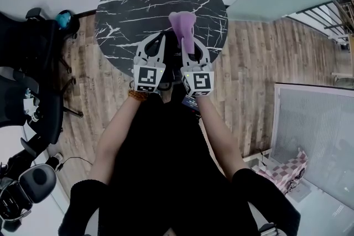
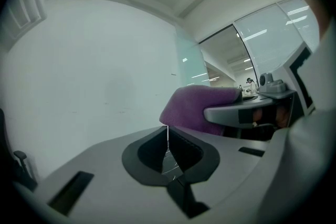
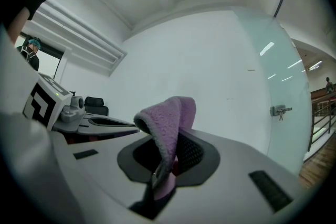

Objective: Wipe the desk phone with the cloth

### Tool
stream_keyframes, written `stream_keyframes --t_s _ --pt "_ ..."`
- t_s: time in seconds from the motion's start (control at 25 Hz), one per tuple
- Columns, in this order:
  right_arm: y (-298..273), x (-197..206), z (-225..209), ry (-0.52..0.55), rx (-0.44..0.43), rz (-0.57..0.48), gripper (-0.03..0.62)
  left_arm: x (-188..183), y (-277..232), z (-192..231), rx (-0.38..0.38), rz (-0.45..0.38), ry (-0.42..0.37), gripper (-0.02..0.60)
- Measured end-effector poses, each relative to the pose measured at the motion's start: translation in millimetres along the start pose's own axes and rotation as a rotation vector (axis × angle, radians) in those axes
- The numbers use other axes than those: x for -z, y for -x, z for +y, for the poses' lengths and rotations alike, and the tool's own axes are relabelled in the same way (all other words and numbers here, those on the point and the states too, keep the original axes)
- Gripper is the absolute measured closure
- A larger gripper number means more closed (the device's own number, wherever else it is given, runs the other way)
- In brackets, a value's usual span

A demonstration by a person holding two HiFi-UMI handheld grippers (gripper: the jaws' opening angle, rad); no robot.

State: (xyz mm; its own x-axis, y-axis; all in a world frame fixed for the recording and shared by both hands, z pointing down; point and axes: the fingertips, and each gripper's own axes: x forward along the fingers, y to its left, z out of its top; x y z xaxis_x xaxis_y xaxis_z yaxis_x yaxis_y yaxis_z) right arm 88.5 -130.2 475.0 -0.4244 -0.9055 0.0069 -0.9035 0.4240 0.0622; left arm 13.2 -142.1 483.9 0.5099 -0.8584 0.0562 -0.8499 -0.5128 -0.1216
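Above the round black marble surface, the right gripper pinches a purple cloth that stretches lengthwise toward the far side. The left gripper is pressed together, empty.

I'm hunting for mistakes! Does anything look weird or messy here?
One odd thing: the right tool pinches the cloth, ready to wipe, but no phone shows on the table or anywhere else. Nothing looks spilled or broken.

Black sleeves — black-and-white marker cubes.
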Motion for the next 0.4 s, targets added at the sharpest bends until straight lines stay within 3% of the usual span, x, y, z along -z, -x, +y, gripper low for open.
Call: stream_keyframes --t_s 0.24,0.4 --pt "4.0 3.1 -12.5 -0.008 0.017 0.026 0.539 -0.5 -4.8 -10.3 0.011 0.003 0.004 0.563" --pt "5.0 7.1 -18.6 -0.016 0.028 0.053 0.539 -4.9 -7.0 -24.3 0.041 -0.003 -0.088 0.563"
